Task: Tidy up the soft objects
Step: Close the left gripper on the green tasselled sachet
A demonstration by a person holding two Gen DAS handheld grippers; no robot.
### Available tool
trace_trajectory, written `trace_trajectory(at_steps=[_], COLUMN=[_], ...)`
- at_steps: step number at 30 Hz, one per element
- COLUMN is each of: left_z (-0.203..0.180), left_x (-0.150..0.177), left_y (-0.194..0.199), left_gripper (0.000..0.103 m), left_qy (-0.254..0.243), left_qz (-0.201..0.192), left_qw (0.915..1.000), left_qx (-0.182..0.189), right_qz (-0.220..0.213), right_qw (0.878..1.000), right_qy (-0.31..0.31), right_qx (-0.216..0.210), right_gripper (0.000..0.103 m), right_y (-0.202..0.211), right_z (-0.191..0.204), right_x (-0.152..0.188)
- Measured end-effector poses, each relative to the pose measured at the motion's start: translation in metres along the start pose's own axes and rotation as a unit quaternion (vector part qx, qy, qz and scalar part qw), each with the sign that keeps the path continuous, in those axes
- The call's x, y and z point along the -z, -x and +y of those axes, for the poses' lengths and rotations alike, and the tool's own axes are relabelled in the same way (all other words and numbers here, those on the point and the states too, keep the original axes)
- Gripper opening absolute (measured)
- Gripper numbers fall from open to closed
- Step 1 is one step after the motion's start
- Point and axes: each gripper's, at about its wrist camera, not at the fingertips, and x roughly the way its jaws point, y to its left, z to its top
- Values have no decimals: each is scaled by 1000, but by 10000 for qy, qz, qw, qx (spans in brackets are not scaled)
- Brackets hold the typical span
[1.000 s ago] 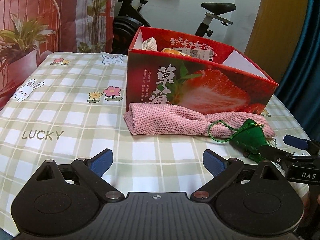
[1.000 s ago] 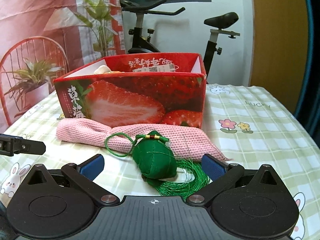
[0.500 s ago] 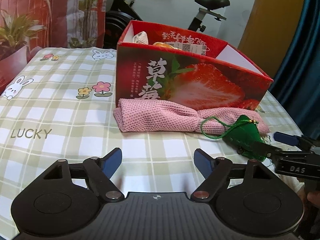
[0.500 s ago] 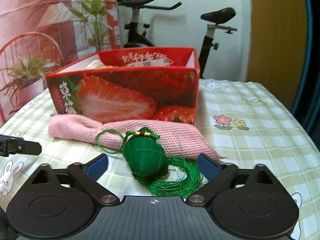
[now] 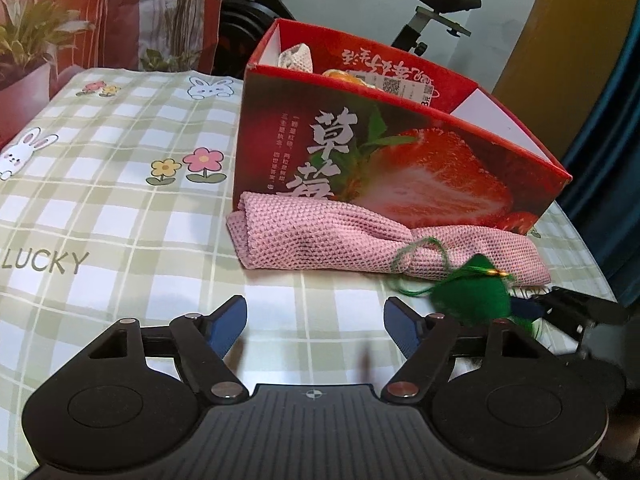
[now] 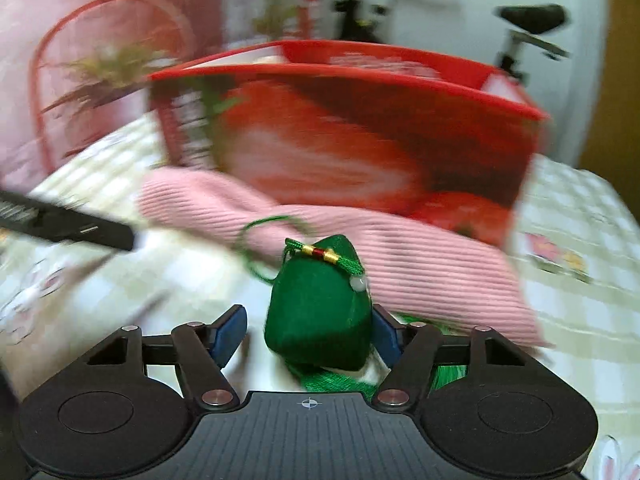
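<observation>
A green zongzi-shaped pouch (image 6: 316, 320) with a tassel and cord loop sits on the tablecloth between the jaws of my right gripper (image 6: 308, 322), which are closing. Its right pad is against the pouch and a narrow gap remains at the left pad. A rolled pink knitted cloth (image 5: 320, 240) lies along the front of the red strawberry box (image 5: 400, 160), just behind the pouch (image 5: 472, 296). My left gripper (image 5: 315, 312) hovers in front of the cloth, jaws closing slightly with nothing between them. The right wrist view is blurred.
The box (image 6: 360, 128) holds a whitish knitted item (image 5: 298, 56) and an orange packet. A checked tablecloth (image 5: 120, 200) covers the table, whose edge curves off at the right. An exercise bike (image 5: 440, 4) and potted plants stand behind.
My right gripper has pushed forward around the green pouch, rolled, and narrowed its jaws; the pouch has tipped up. My left gripper has moved closer to the pink cloth and narrowed a little.
</observation>
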Motion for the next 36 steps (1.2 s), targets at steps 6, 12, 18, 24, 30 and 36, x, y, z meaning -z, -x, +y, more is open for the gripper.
trace_trajectory(at_steps=[6, 12, 18, 24, 30, 36], left_z=[-5, -15, -41, -59, -61, -65], left_x=[4, -3, -10, -11, -8, -9], left_y=[-6, -7, -11, -16, -26, -43], left_gripper=[77, 76, 73, 61, 57, 57], left_qy=[-37, -45, -324, -495, -401, -301], left_qz=[110, 66, 28, 130, 304, 469], left_qw=[9998, 9995, 9979, 9947, 9924, 9892], left_qx=[137, 301, 568, 891, 1126, 1359], right_qz=[-20, -106, -133, -202, -245, -187], right_qw=[9997, 9999, 9999, 9998, 9997, 9998], right_qy=[207, -6, 59, 31, 17, 42], right_qx=[-88, 28, 42, 51, -54, -96], right_gripper=[70, 70, 63, 58, 52, 52], right_y=[1, 15, 18, 20, 19, 12], right_z=[17, 3, 3, 2, 1, 1], right_x=[-3, 1, 5, 6, 6, 5])
